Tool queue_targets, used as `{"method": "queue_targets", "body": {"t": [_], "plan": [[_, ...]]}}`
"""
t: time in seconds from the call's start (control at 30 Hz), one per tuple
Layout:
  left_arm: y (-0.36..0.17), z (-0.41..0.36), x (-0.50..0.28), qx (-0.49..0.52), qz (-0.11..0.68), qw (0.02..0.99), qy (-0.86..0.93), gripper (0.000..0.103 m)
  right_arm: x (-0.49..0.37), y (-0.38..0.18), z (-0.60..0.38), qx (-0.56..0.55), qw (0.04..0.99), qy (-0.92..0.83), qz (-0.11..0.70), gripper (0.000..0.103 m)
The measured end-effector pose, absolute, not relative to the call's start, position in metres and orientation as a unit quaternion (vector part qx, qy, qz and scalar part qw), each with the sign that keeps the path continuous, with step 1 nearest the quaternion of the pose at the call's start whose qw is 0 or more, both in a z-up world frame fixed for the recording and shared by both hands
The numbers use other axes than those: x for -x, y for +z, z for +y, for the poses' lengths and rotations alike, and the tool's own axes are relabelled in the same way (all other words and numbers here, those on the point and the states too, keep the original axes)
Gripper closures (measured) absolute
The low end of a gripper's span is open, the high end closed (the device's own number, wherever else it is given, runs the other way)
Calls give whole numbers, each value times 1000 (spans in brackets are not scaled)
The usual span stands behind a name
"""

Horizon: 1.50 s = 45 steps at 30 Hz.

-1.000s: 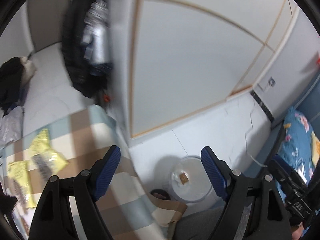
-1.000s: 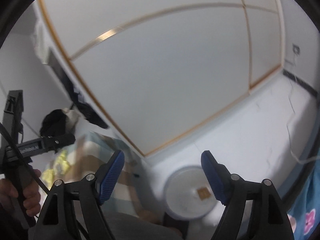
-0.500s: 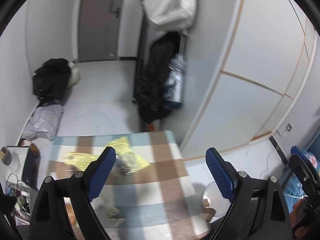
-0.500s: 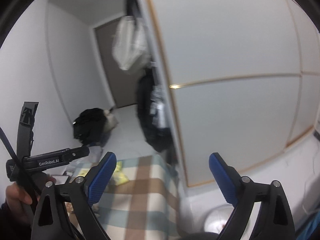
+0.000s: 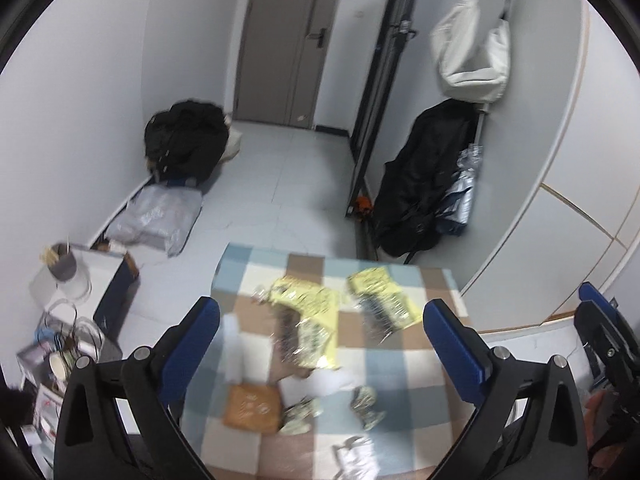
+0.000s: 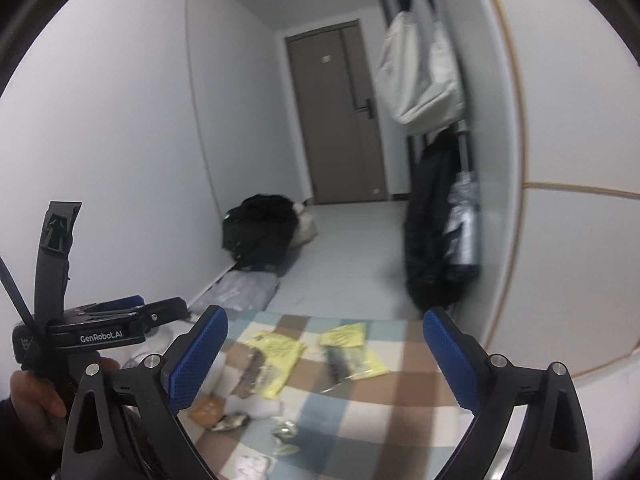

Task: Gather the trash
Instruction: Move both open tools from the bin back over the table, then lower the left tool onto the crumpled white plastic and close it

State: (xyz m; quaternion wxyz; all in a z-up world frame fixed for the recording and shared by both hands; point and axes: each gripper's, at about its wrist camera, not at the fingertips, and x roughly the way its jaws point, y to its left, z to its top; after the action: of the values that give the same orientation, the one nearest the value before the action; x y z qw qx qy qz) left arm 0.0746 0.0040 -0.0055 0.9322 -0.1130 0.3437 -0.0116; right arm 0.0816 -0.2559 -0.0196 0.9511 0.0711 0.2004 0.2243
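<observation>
A table under a checked cloth [image 5: 420, 368] holds the trash. Two yellow wrappers [image 5: 304, 304] [image 5: 380, 292] lie at its far side. A brown packet [image 5: 252, 406], a white paper [image 5: 320, 384] and crumpled foil scraps [image 5: 366, 400] lie nearer. My left gripper [image 5: 320, 320] hovers above them, its jaws still opening with nothing between them. My right gripper [image 6: 324, 330] is also opening and empty, higher up, facing the same wrappers [image 6: 280, 352] and packet [image 6: 206, 406]. A hand [image 6: 32, 392] holds the left gripper's body at the right wrist view's left edge.
A black bag [image 5: 184, 144] and a grey plastic bag [image 5: 156, 216] lie on the floor by the left wall. A black coat [image 5: 420, 184] and a white bag [image 5: 472, 52] hang at the right. A low side stand with a cup [image 5: 62, 264] is at the table's left.
Both views have swung from the wardrobe and a white bin on the floor round to the table and hallway. Both pairs of jaws stand wider apart than before.
</observation>
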Motion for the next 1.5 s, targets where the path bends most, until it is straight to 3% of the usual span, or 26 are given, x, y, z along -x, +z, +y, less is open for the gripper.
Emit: {"method": "queue_targets", "body": {"t": [0.5, 1.5], "plan": [[-65, 36, -53, 123, 396, 910, -9, 3, -96, -73, -186, -36, 936, 259, 236, 3], [-120, -30, -42, 30, 501, 857, -119, 3, -103, -100, -247, -97, 937, 196, 272, 3]]}}
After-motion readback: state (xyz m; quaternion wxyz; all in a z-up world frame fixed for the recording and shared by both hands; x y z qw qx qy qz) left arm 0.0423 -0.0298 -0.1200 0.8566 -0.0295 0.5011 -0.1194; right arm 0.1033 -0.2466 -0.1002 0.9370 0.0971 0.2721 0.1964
